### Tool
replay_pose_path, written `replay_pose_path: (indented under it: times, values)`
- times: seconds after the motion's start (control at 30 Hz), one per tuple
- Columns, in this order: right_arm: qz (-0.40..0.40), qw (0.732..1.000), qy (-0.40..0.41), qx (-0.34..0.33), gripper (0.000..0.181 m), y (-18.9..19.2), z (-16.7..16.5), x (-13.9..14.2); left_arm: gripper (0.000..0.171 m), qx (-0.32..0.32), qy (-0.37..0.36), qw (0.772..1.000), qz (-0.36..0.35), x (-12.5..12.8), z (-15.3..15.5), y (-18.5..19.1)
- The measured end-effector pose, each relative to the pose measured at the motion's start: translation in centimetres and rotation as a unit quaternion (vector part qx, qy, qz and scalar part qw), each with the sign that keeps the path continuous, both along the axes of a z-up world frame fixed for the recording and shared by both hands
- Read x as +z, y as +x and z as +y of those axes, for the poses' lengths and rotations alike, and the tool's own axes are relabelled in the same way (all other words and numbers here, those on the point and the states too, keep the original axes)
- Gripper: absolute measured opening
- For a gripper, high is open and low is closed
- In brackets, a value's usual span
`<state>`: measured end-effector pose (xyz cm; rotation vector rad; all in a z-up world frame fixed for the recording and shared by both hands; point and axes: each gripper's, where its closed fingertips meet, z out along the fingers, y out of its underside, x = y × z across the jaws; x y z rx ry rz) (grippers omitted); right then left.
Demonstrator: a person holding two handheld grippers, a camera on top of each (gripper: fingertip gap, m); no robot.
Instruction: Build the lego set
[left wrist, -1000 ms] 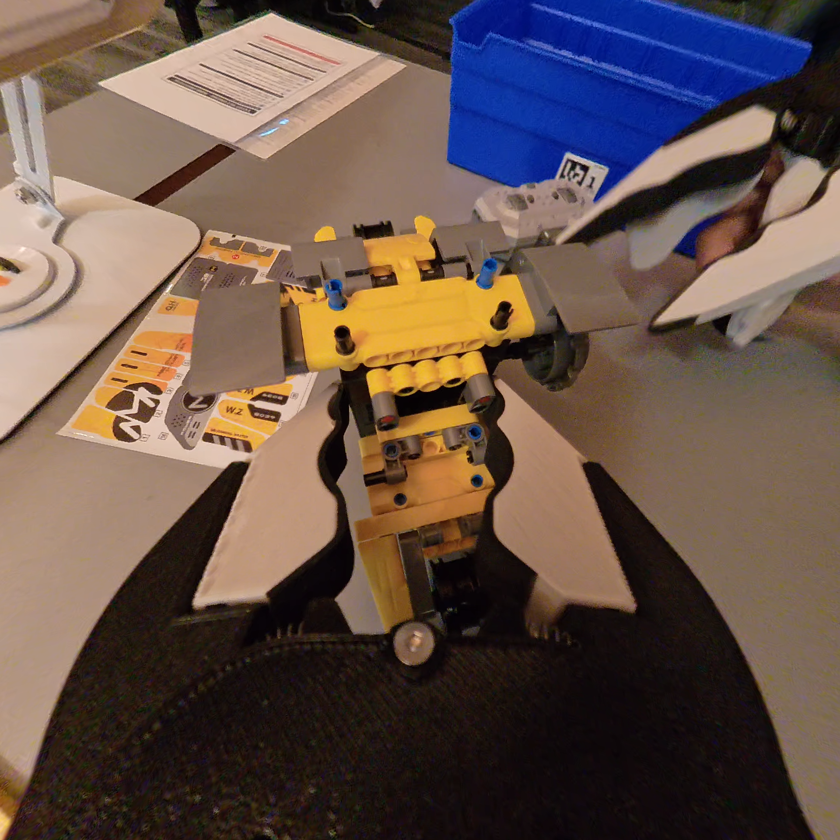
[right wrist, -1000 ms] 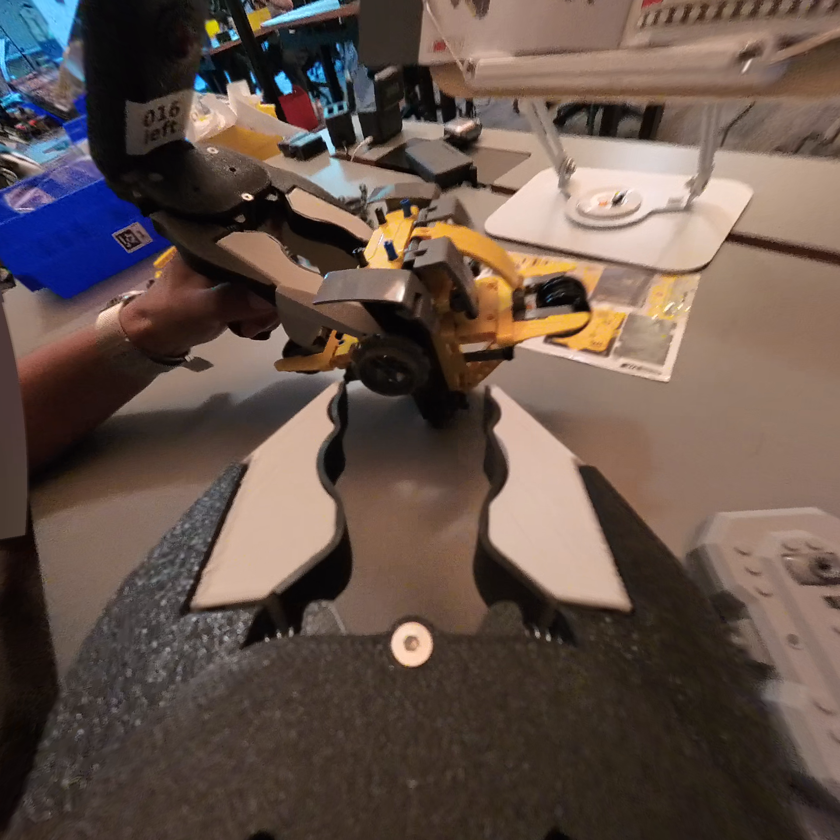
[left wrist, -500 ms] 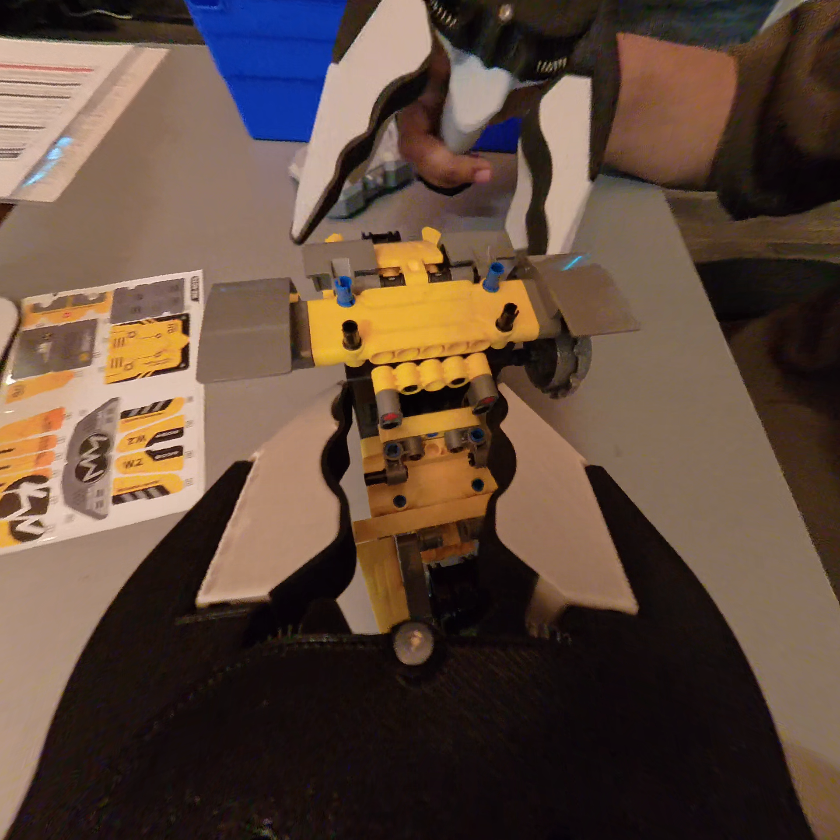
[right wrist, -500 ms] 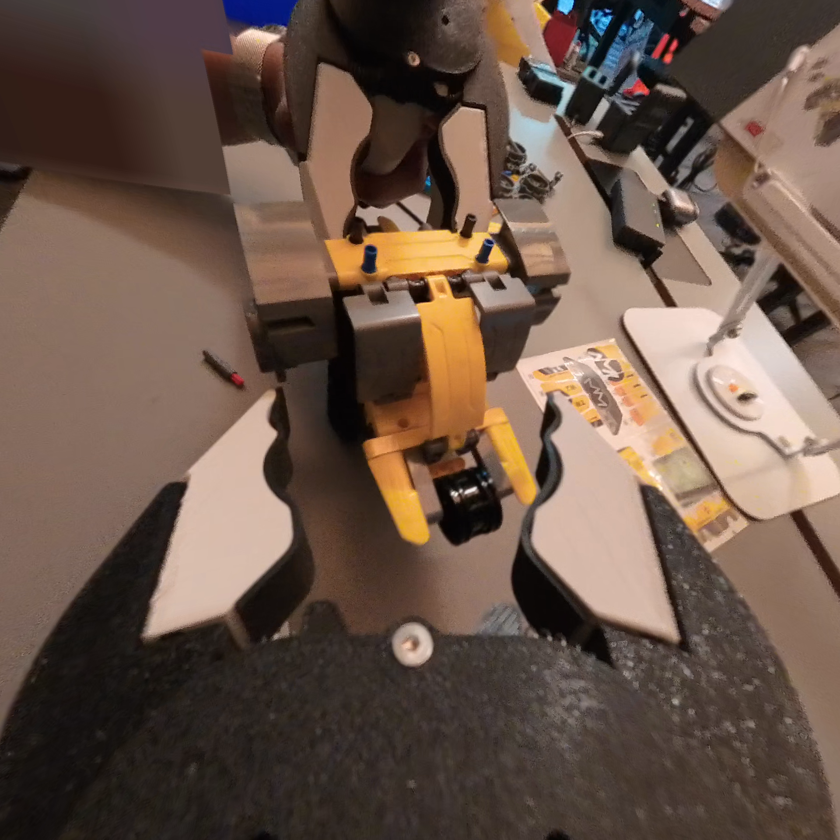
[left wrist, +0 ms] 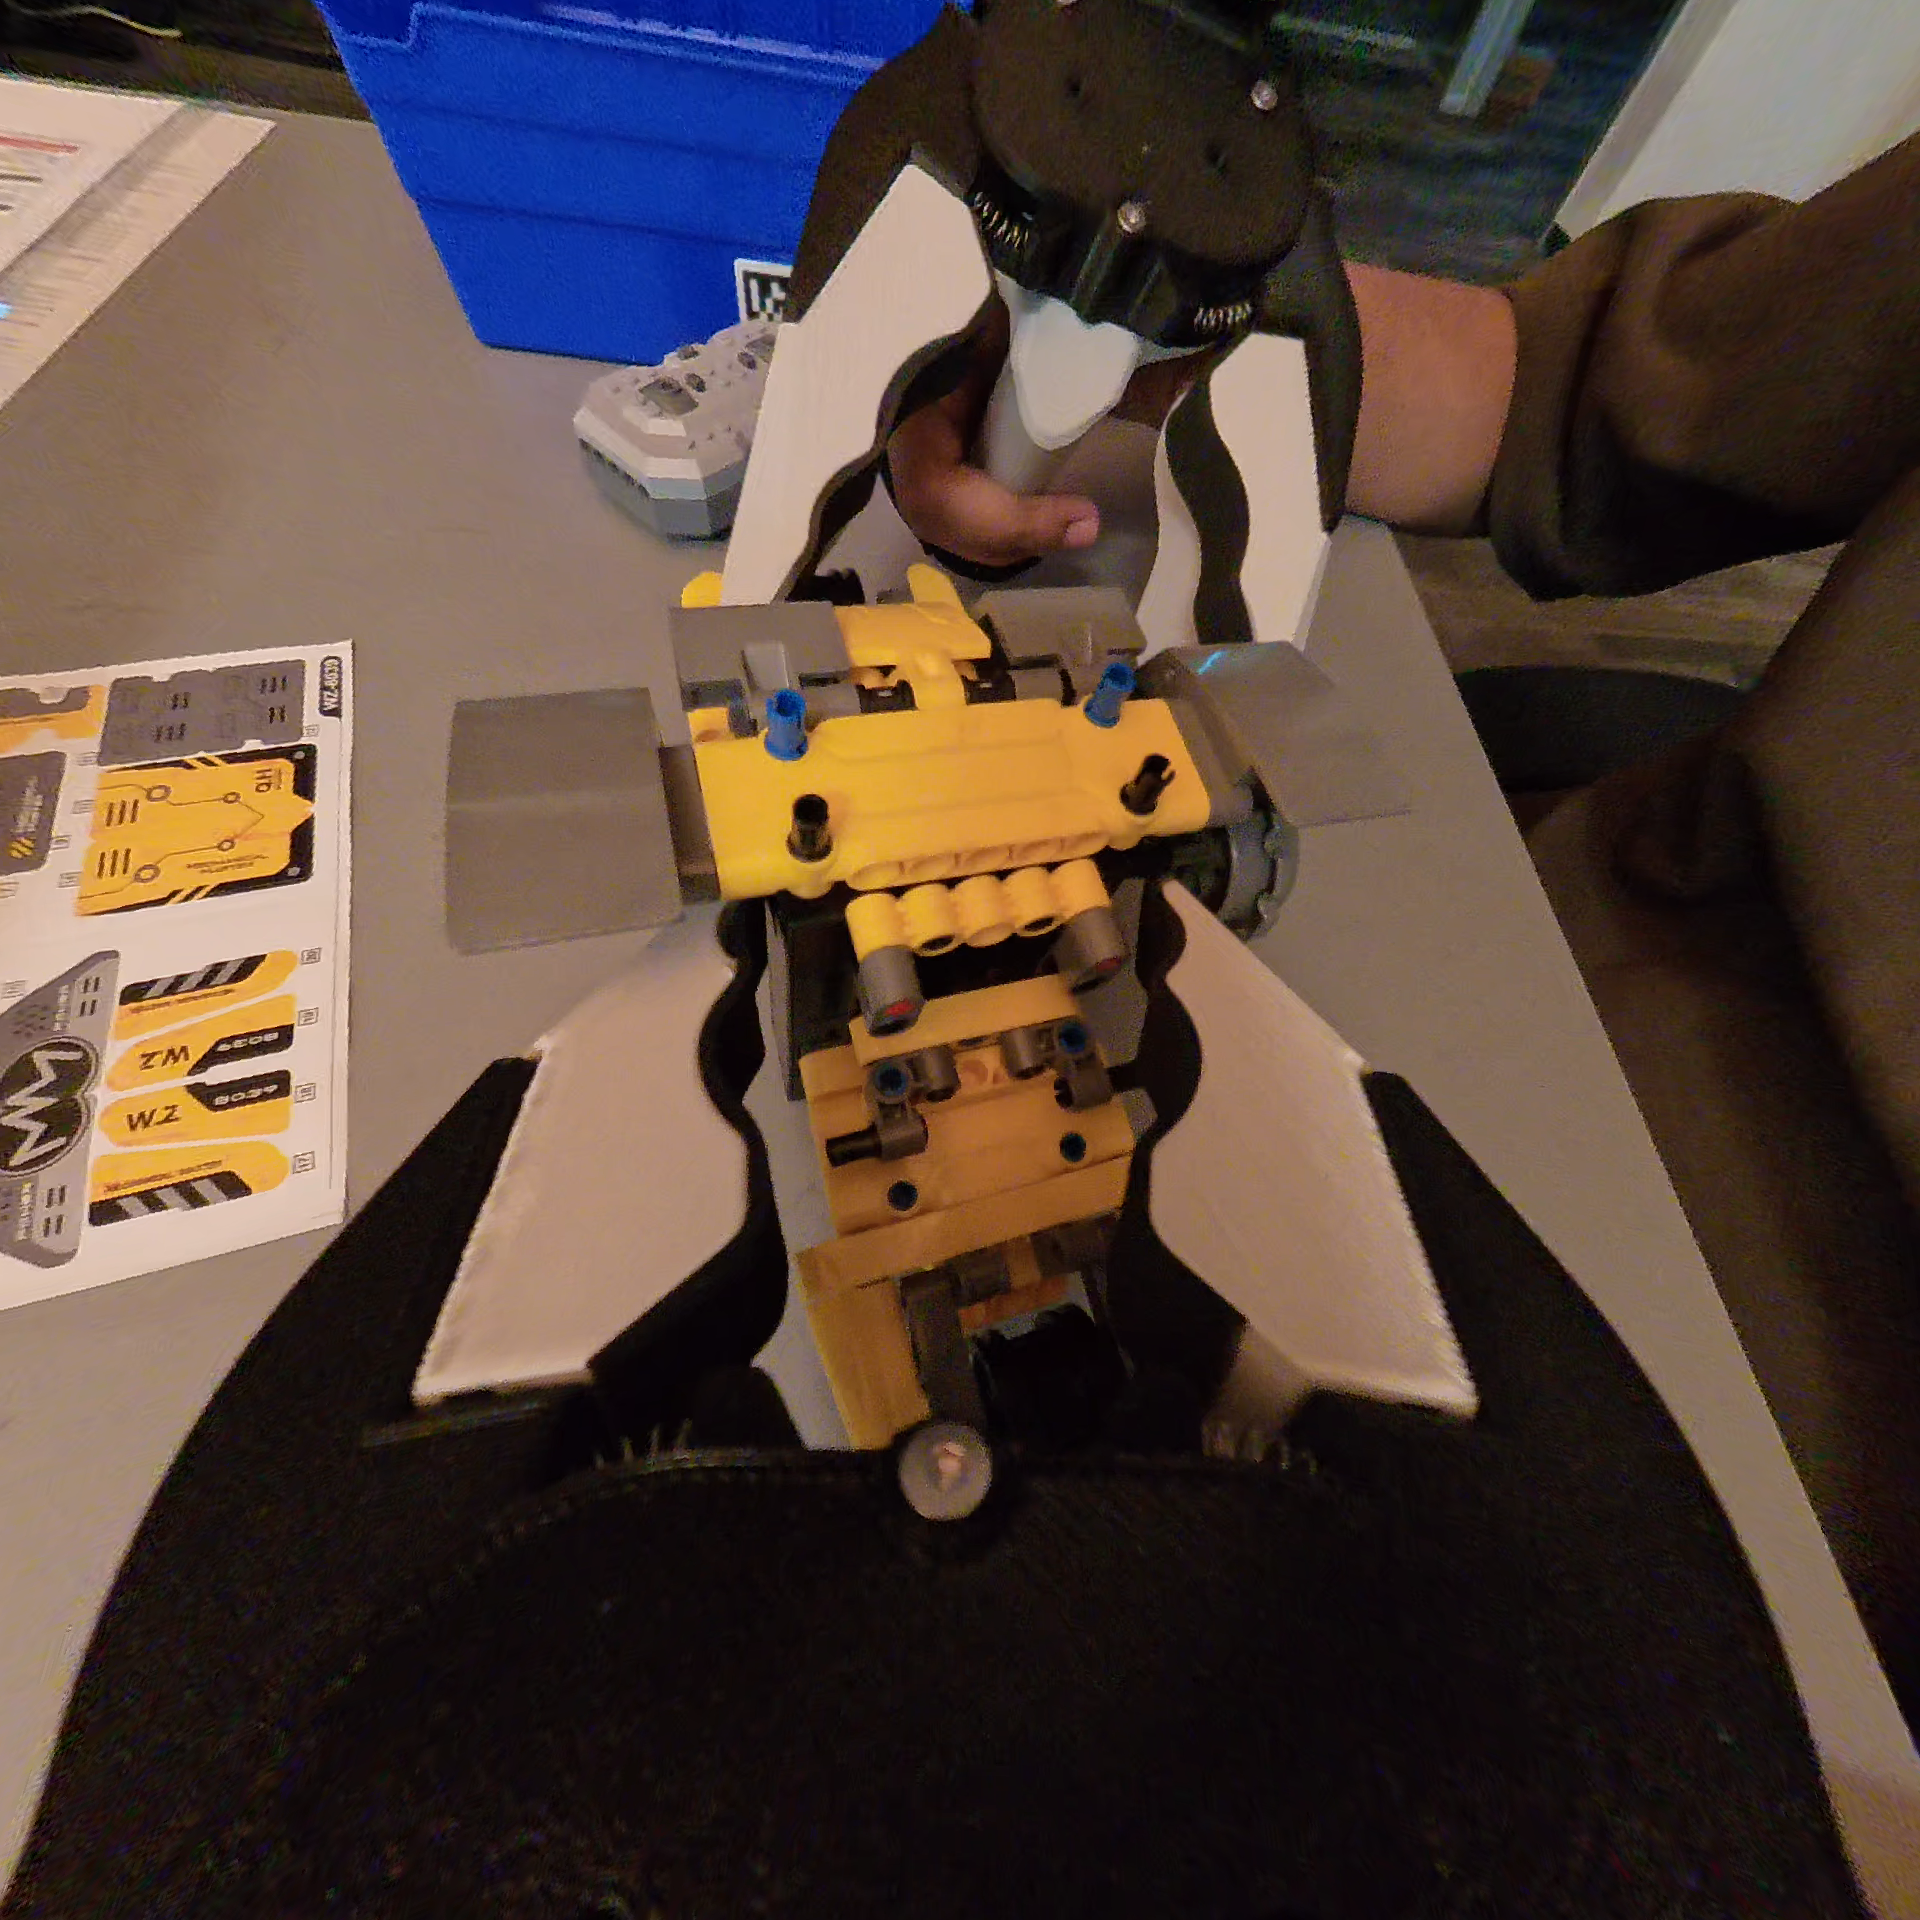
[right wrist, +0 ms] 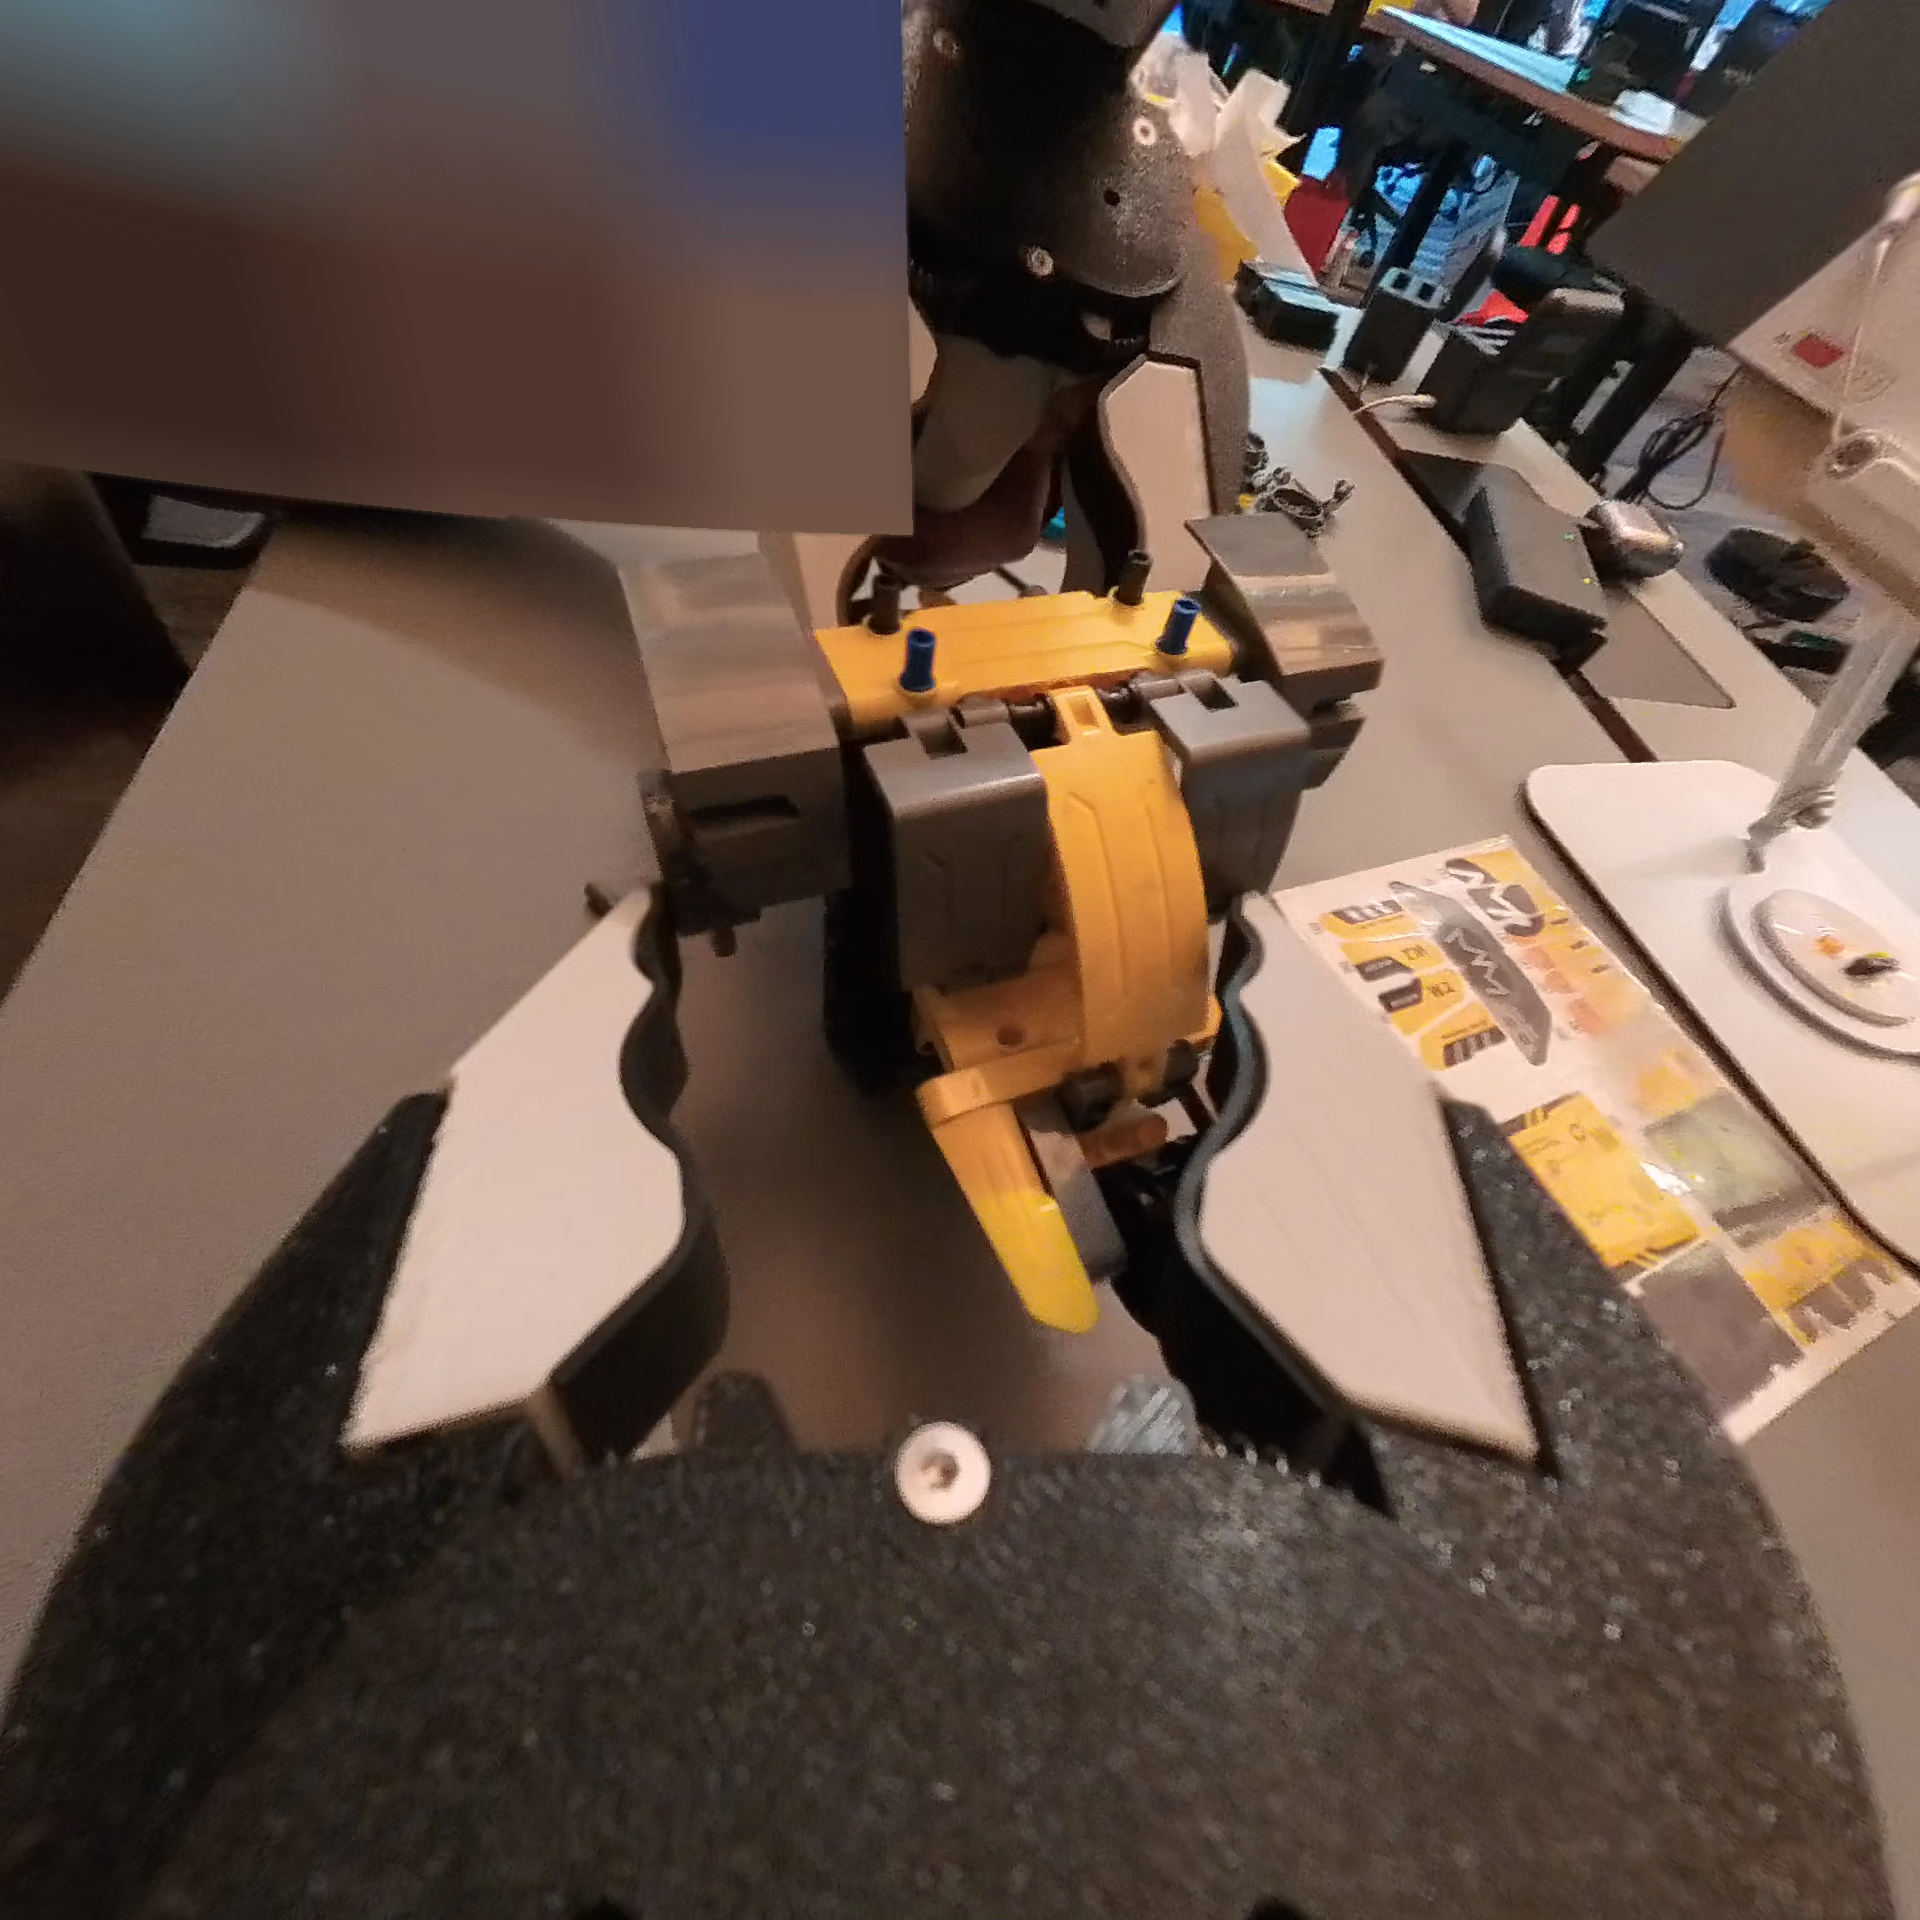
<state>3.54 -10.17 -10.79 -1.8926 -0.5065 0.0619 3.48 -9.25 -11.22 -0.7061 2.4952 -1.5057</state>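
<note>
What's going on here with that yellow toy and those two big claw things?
A person holds a two-finger gripper in each hand over a grey table. The left gripper is clamped on the rear of a yellow and grey brick-built vehicle. The right gripper, open, straddles the vehicle's front end from the opposite side. A sticker sheet, a grey controller and a blue bin sit nearby.

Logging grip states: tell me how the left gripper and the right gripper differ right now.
The left gripper is shut on the yellow brick model's rear; the right gripper is open, its fingers straddling the model's front. The left gripper's shell looks black, the right gripper's speckled grey. Both have pale wavy-edged fingers and face each other.
</note>
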Motion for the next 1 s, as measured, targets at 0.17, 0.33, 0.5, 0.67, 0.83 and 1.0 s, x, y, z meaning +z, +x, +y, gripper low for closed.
replay_pose_path:
  times: [0.17, 0.33, 0.5, 0.67, 0.83, 1.0]
  values:
    - [-0.005, 1.000, 0.000, -0.010, 0.101, -0.1, -0.1, 0.0, 0.071, 0.015, 0.006, 1.000, -0.021, 1.0, 0.7, -0.2]
    - [-0.002, 1.000, -0.012, -0.028, 0.102, 0.1, -0.3, -0.2, 0.089, 0.030, -0.026, 0.999, -0.029, 2.2, 1.8, -1.8]
    - [-0.020, 0.999, -0.014, -0.034, 0.101, -0.3, 0.0, -0.1, 0.126, 0.059, 0.028, 0.997, -0.030, 0.3, 0.8, -1.7]
    - [-0.032, 0.999, -0.014, -0.039, 0.102, -0.4, 0.2, -0.1, 0.137, 0.074, 0.060, 0.995, -0.019, -0.8, -0.1, -1.3]
    - [-0.027, 0.999, -0.017, -0.040, 0.102, -0.1, 0.0, -0.2, 0.121, 0.080, 0.068, 0.994, -0.024, -1.5, 0.2, -0.8]
    - [-0.015, 0.999, -0.036, -0.026, 0.100, -0.5, -0.4, -0.7, 0.112, 0.046, 0.058, 0.997, -0.030, -1.4, -0.9, -1.5]
